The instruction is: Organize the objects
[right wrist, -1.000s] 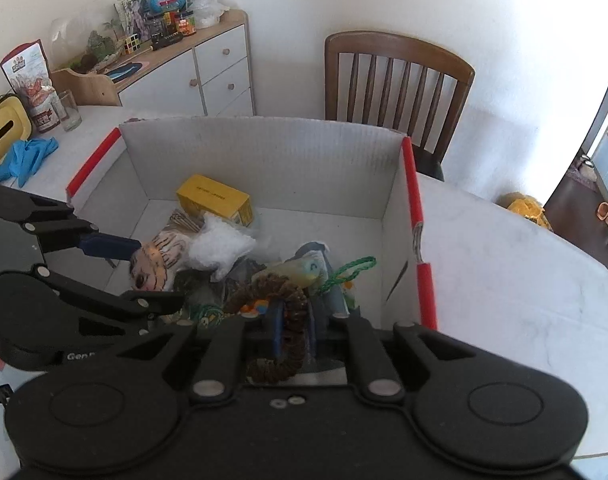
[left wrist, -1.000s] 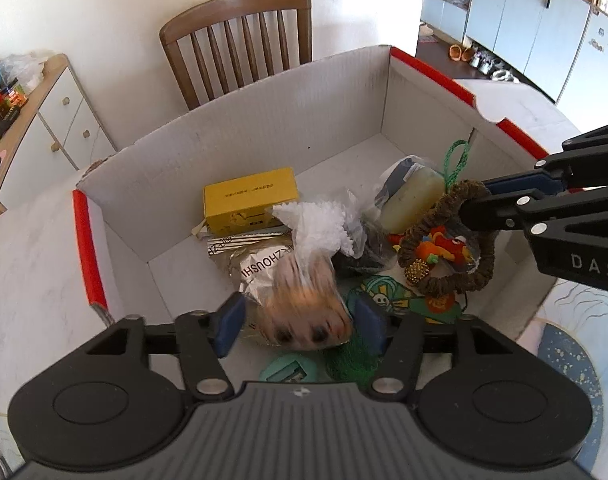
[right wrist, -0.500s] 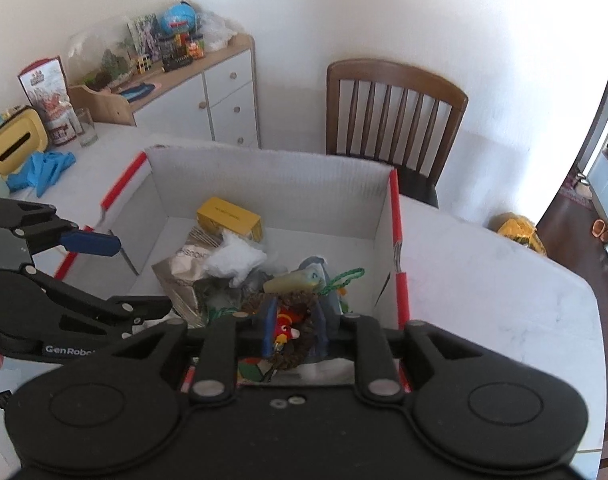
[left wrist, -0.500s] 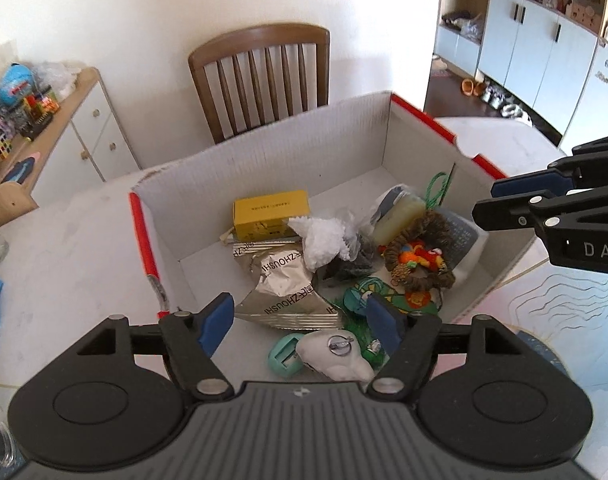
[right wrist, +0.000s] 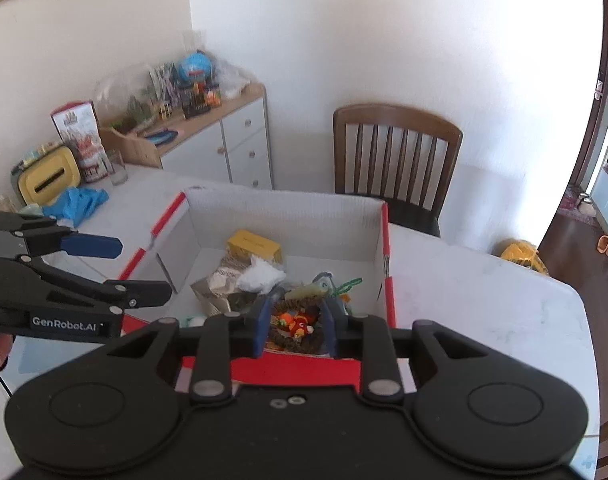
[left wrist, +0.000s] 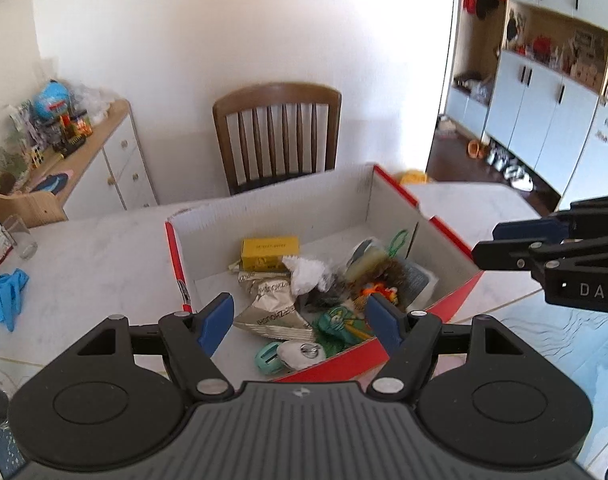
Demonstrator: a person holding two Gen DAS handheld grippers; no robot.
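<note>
Both grippers hover above and in front of the cardboard box (left wrist: 264, 208), lower centre of each frame. The left gripper (left wrist: 300, 320) is wide open and empty. The right gripper (right wrist: 296, 322), jaws just opening, holds nothing; the brown wreath toy (right wrist: 300, 330) lies below it inside the box.

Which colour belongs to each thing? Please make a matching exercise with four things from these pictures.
Things:
1. small box inside the carton
2. crumpled glove on the table
3. chair behind the carton
4. rim of the carton

Colours:
a. red
b. brown
c. yellow
d. blue

Pairs: 1-c, 2-d, 3-b, 4-a
</note>
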